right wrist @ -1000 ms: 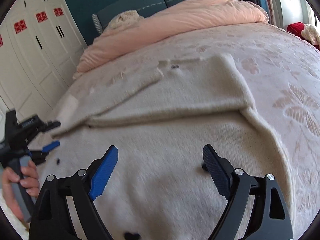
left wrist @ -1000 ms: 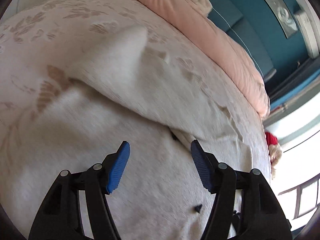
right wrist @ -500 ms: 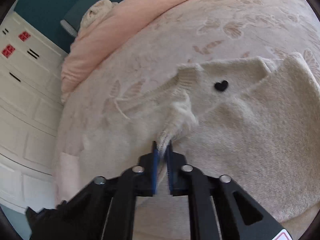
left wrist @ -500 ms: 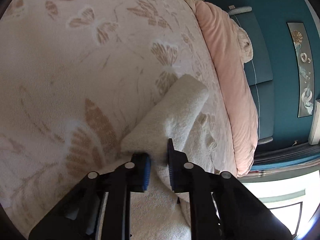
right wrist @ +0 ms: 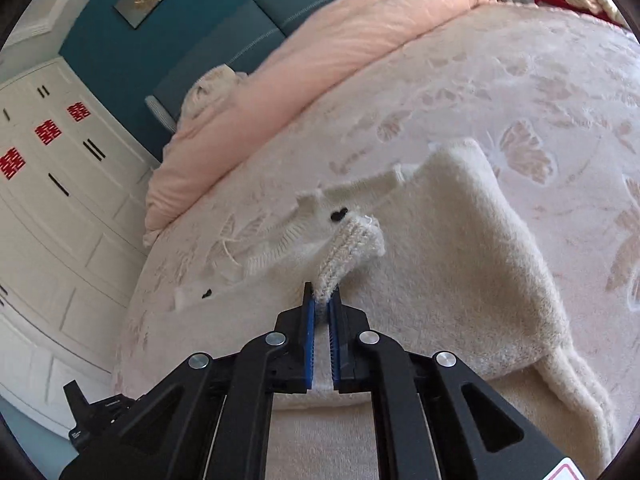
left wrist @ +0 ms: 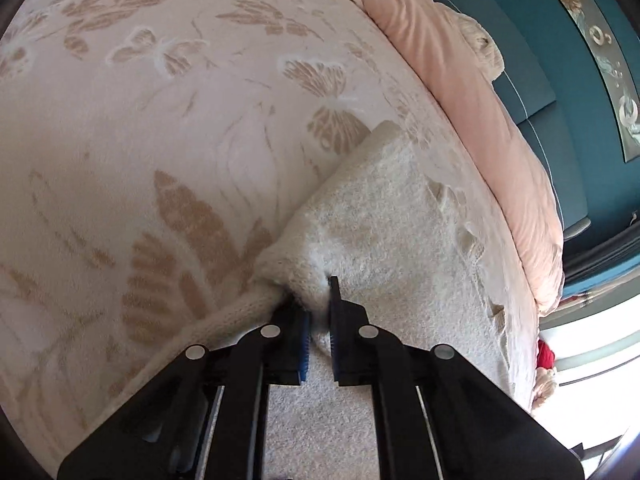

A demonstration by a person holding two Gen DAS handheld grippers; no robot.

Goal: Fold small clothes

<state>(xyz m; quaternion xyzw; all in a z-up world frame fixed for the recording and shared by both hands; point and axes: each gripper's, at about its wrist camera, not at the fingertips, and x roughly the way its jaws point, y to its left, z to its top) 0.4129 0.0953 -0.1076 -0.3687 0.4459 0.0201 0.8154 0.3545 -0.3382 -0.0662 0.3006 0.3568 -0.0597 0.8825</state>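
Left wrist view: the left gripper [left wrist: 319,312] pinches a fuzzy cream sweater [left wrist: 384,216] at a bunched fold, frame centre, on the butterfly-patterned bedspread [left wrist: 140,120].
Right wrist view: the right gripper [right wrist: 322,300] is clamped on the sweater's ribbed knit cuff [right wrist: 352,244], frame centre; a smooth pink duvet [right wrist: 340,36] lies above.

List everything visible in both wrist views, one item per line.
Cardigan: one, cream knit with black heart buttons, spread on the bed.
Bedspread: one, pale pink with tan butterfly and leaf pattern, covering the bed.
Duvet: one, peach, bunched along the headboard.
Headboard: one, teal, behind the duvet.
Wardrobe: one, white with red paper cutouts, beside the bed.
Wall picture: one, grey-framed, on the teal wall.
Left tool: one, black with blue pads, shut on a cardigan fold.
Right tool: one, black with blue pads, shut on the ribbed cardigan edge.
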